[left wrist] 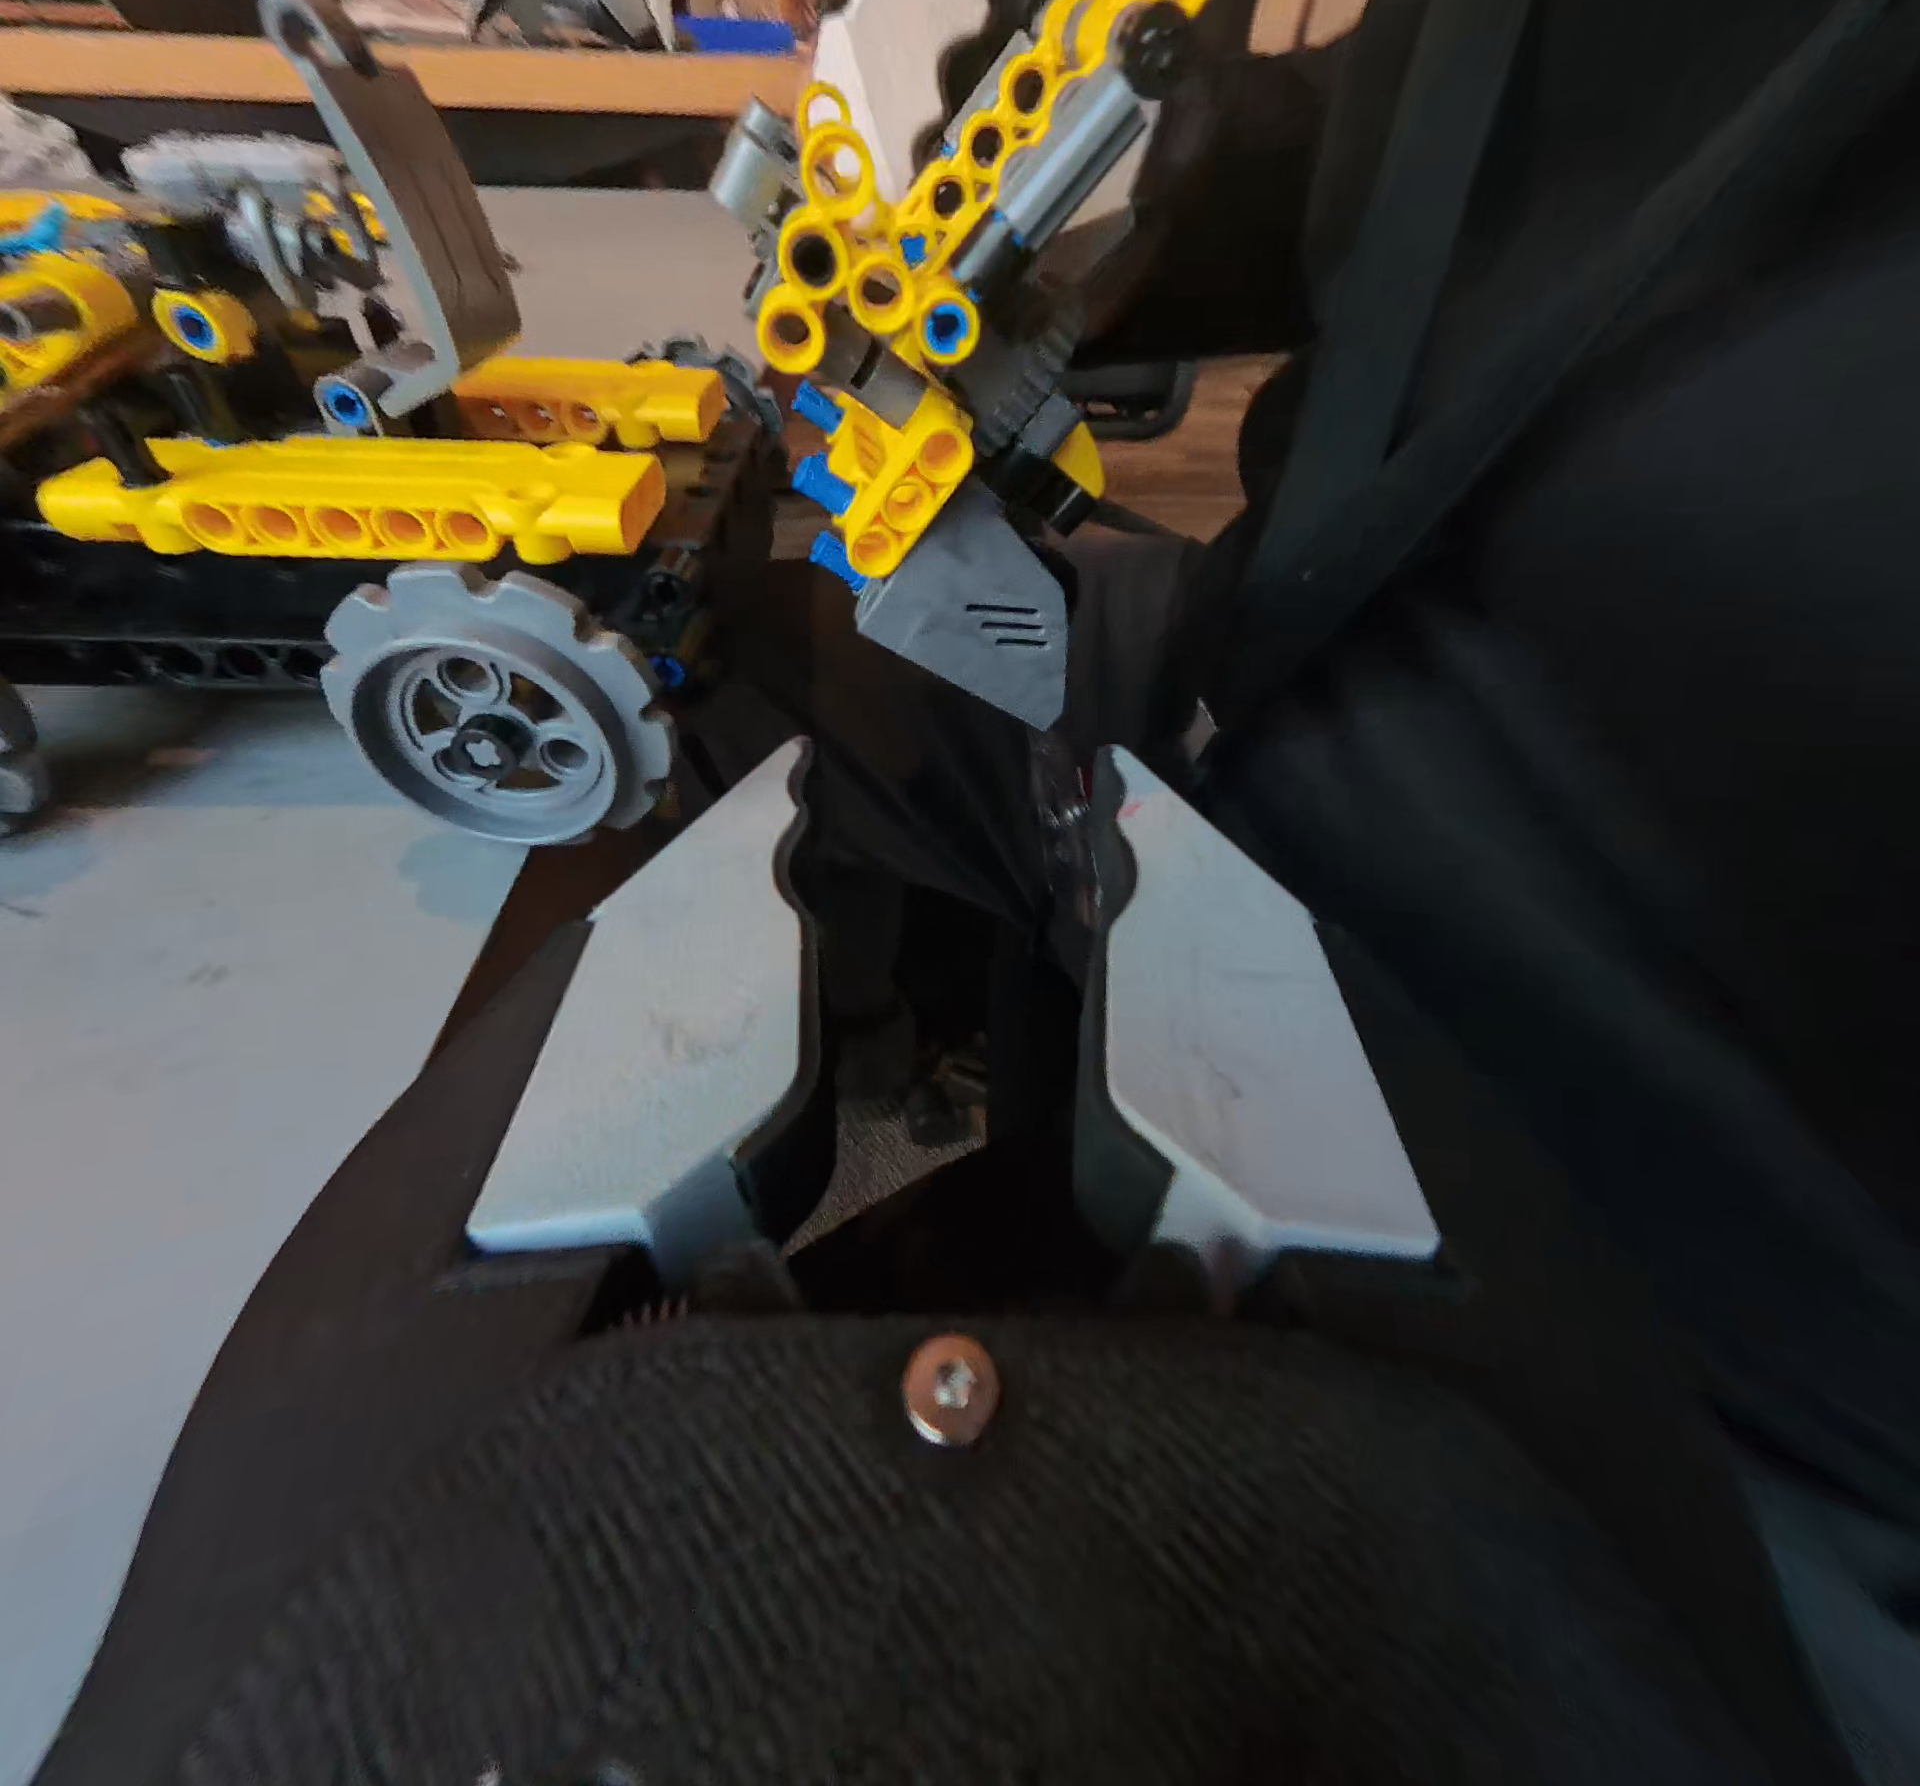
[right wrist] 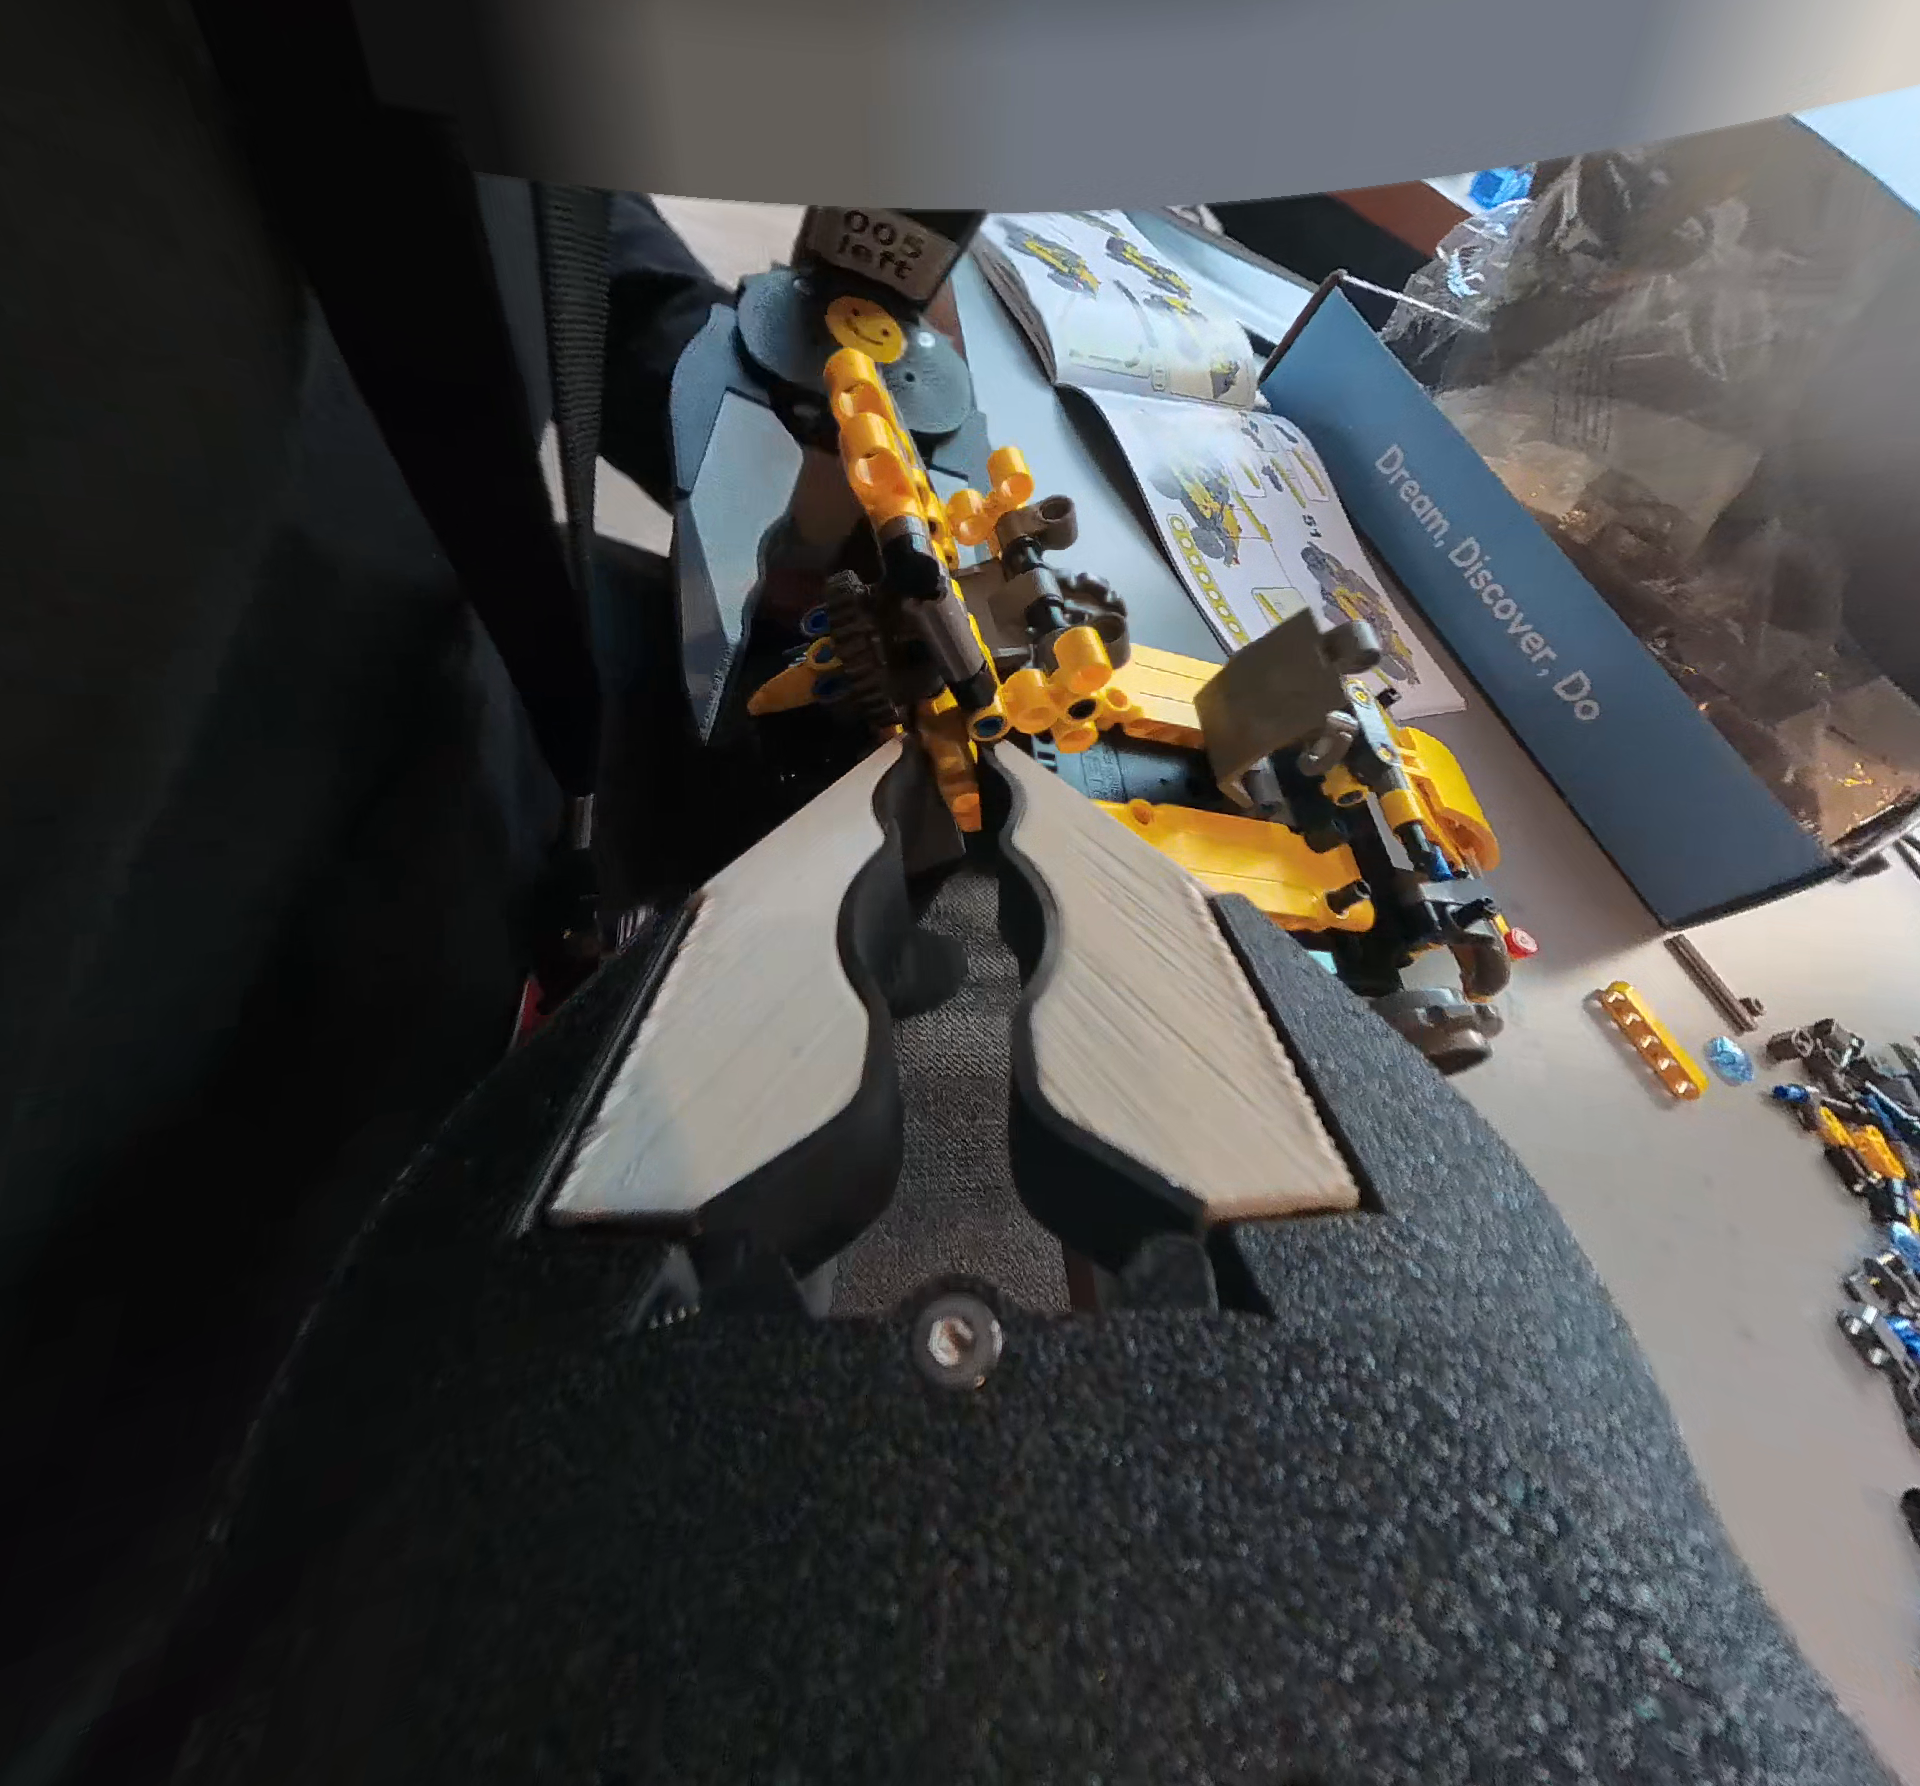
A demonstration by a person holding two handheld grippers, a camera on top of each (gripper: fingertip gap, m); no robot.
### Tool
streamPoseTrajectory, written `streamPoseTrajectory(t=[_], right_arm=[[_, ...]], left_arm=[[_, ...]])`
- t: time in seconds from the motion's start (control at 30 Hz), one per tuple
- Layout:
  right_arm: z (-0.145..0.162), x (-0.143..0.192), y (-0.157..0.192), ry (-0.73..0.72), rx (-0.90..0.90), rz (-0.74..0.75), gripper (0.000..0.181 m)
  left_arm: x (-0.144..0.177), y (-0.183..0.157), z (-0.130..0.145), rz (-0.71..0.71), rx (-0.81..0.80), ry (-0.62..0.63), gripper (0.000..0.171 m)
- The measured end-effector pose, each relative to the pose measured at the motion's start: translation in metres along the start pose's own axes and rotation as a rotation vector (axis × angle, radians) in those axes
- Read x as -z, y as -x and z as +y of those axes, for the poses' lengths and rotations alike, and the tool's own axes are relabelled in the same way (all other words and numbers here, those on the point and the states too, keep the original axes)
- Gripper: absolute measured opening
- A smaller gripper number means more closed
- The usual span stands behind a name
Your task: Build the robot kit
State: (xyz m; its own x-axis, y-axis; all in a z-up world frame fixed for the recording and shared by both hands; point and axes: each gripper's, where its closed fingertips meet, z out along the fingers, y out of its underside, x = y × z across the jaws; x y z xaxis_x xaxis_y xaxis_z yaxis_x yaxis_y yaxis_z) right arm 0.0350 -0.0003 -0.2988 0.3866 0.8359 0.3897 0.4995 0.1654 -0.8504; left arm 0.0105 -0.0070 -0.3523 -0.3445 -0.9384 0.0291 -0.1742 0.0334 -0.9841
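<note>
My right gripper (right wrist: 951,775) is shut on the lower end of a yellow and black brick arm assembly (right wrist: 914,583), which it holds in the air, pointing away from me. The same assembly shows in the left wrist view (left wrist: 935,219), tilted, with blue pins and a grey cylinder. My left gripper (left wrist: 956,770) is open and empty just below it, jaws wide apart; it also shows in the right wrist view (right wrist: 727,541) just beyond the assembly. A yellow and black toy vehicle (left wrist: 353,500) with a grey sprocket wheel (left wrist: 499,708) stands on the table to the left.
An open instruction booklet (right wrist: 1216,448) and a blue box (right wrist: 1538,614) lie beyond the vehicle (right wrist: 1299,832). A yellow beam (right wrist: 1647,1040) and several loose small parts (right wrist: 1860,1123) lie at the right. Dark clothing (left wrist: 1558,697) fills the right of the left wrist view. Tip to tip, the grippers are about 6 centimeters apart.
</note>
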Motion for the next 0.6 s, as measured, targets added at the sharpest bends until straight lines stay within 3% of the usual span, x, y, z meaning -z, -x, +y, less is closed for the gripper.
streamPoseTrajectory(t=[0.1,0.3,0.6], right_arm=[[-0.004,0.005,-0.004,-0.057,-0.06,0.0,0.007],[-0.007,0.013,-0.016,-0.216,-0.276,-0.024,0.008],[0.009,0.002,-0.01,-0.171,-0.313,-0.045,0.008]], left_arm=[[0.001,0.004,-0.009,-0.077,0.005,-0.065,0.055],[-0.003,0.001,-0.009,-0.057,0.065,-0.071,0.055],[-0.007,0.007,-0.008,-0.068,0.102,-0.075,0.053]])
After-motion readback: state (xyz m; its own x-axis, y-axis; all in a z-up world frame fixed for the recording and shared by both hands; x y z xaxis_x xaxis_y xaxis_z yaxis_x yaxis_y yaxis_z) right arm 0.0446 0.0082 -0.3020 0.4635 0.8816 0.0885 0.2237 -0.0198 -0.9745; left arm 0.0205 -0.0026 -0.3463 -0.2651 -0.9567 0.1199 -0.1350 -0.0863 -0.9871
